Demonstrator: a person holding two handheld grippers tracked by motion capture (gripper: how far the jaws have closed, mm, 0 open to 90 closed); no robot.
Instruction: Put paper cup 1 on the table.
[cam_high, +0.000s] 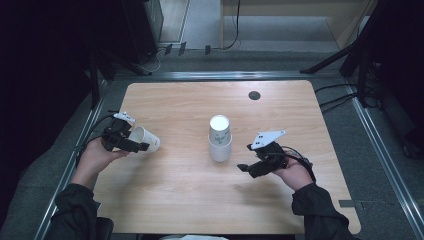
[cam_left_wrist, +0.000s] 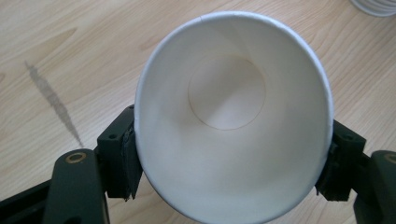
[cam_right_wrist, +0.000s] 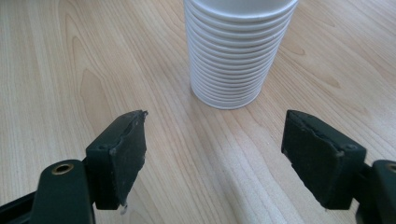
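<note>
The left gripper (cam_high: 131, 141) is pinching a cup (cam_high: 147, 138) at mid-left; keep that squeeze gentle while the right gripper (cam_high: 246, 157), jaws spread, is waiting beside the stack (cam_high: 220, 138).

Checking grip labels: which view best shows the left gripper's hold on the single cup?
Left gripper view: both pads press the paper cup near its rim. High view shows the cup tilted in the left gripper, contact small.

No legible text, label or number; only a blurred greenish mark on the cup stack (cam_high: 220, 142).
</note>
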